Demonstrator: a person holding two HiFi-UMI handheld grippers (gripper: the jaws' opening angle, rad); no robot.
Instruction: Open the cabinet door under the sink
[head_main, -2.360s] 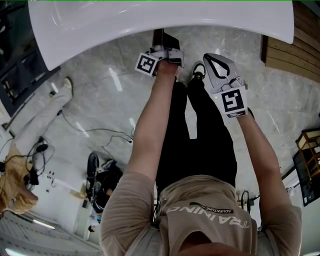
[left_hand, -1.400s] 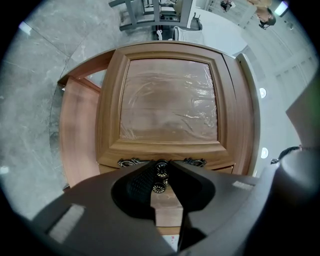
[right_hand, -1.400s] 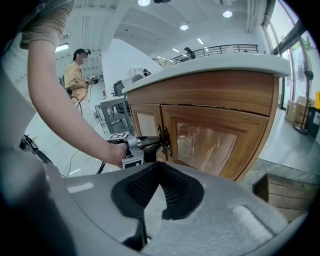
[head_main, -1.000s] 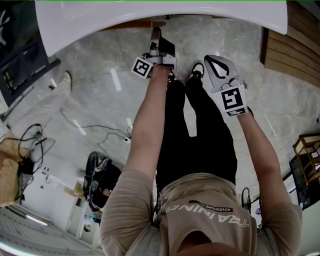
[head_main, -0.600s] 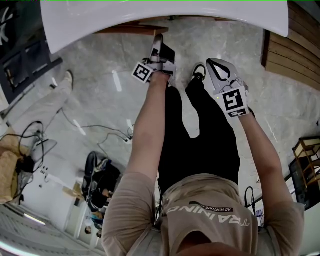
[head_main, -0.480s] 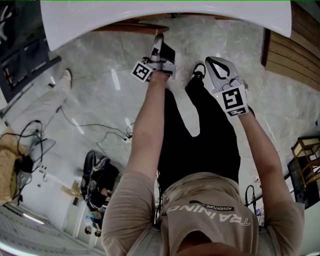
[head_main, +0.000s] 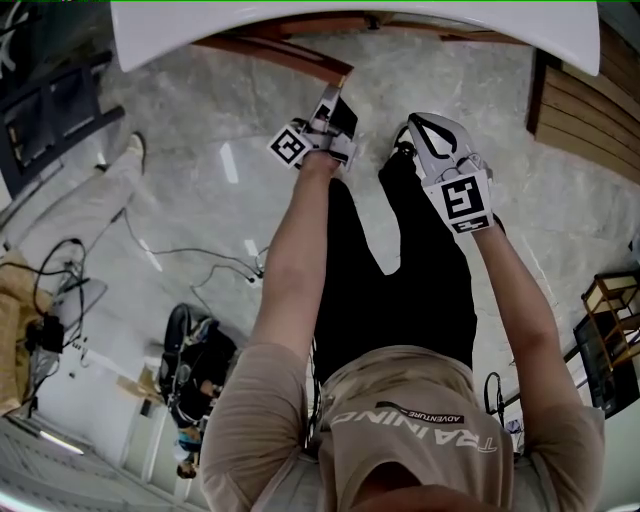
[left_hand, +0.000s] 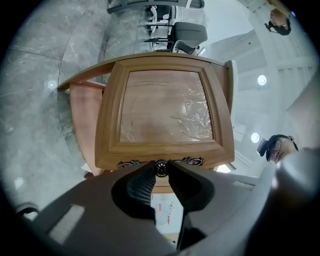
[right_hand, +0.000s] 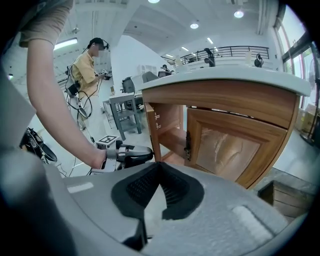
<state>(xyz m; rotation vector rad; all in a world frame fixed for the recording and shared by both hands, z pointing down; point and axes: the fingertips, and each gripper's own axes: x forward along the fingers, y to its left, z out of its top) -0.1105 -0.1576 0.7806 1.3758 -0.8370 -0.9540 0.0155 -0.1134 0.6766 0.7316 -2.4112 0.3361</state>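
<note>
The wooden cabinet door (left_hand: 165, 110) under the white sink (head_main: 350, 22) stands swung out; its top edge (head_main: 285, 52) shows as a brown strip in the head view. My left gripper (left_hand: 161, 167) is shut on the door's small round knob (left_hand: 161, 169), with ornate metal trim on either side. Seen from above, the left gripper (head_main: 333, 95) points level at the door's free end. My right gripper (right_hand: 159, 166) is shut on nothing and hangs in the air to the right (head_main: 414, 124). Its view shows the open compartment (right_hand: 170, 135) and the neighbouring shut door (right_hand: 227, 150).
The person's own legs (head_main: 390, 270) stand below both grippers on a grey marble floor (head_main: 200, 150). Cables and a bag (head_main: 195, 355) lie at the left, by another person's leg (head_main: 90, 200). A slatted wooden wall (head_main: 590, 110) and a small rack (head_main: 612, 300) are at the right.
The door has swung further out from under the sink, with the left gripper on its knob drawing back toward the person. The right gripper shifted slightly with it, still shut.
</note>
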